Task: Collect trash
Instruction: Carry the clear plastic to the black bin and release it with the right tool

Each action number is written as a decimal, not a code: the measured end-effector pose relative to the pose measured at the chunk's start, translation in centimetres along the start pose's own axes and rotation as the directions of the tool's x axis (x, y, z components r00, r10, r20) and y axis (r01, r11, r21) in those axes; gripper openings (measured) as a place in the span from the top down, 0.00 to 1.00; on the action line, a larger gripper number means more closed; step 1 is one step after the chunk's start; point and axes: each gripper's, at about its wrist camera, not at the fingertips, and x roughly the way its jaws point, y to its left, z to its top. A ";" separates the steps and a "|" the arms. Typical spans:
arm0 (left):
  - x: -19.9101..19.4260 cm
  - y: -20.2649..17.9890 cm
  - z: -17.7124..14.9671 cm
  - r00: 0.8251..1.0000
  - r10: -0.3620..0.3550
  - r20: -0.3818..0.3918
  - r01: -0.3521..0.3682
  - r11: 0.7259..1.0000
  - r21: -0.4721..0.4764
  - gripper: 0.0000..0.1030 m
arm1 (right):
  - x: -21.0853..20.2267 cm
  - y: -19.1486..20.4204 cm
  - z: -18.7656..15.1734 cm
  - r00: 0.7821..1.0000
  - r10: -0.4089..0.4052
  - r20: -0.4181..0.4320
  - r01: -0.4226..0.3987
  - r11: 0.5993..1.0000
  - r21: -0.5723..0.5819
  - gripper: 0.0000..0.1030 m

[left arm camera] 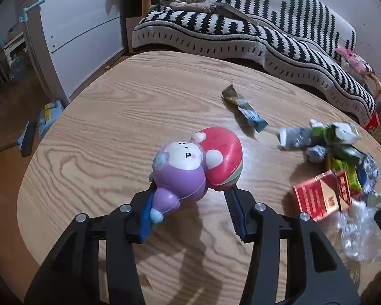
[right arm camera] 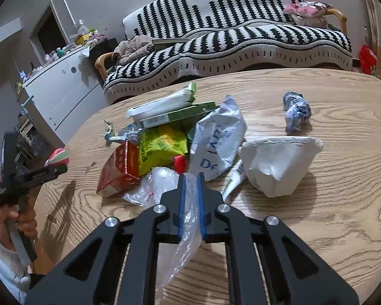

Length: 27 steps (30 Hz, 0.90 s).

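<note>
Pinching clear wrap (right arm camera: 188, 203) tight in right gripper (right arm camera: 190, 178) to lift it off pile (right arm camera: 165, 137), left gripper (left arm camera: 190, 190) clamped on toy (left arm camera: 190, 162), prob clearing it aside.

The wooden table (left arm camera: 139, 96) had lots of bare room on its far left side, and a gripper could pass there with only a twisted wrapper (left arm camera: 243, 108) lying alone. The trash pile (right arm camera: 170, 132) crowded the middle, with a red box (right arm camera: 118, 170), a yellow bag (right arm camera: 162, 147), a white bag (right arm camera: 217, 137) and a white paper cup (right arm camera: 279, 162) packed close together. A squishy toy (left arm camera: 190, 167) blocked the near left, and the striped sofa (right arm camera: 241, 40) stood behind the table.
</note>
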 end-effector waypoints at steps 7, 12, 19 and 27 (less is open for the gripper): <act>-2.9 -1.3 -4.0 0.999 -0.046 0.007 0.046 0.999 0.013 0.55 | -1.6 -0.8 -0.2 0.999 0.013 0.035 -0.015 0.999 0.034 0.94; -5.3 -3.3 -7.0 0.997 -0.074 0.020 0.074 0.997 0.022 0.55 | -4.6 -1.0 0.2 0.990 0.017 0.139 -0.023 0.999 0.041 0.95; -12.4 -14.5 -12.3 0.966 -0.258 0.018 0.243 0.930 0.275 0.55 | -14.1 -5.2 -1.7 0.949 0.022 0.313 -0.076 0.984 0.160 0.95; -18.1 -31.9 -24.0 0.812 -0.498 -0.304 0.579 0.625 0.524 0.55 | -30.4 -17.4 -12.5 0.907 -0.286 0.310 0.183 0.930 0.319 0.95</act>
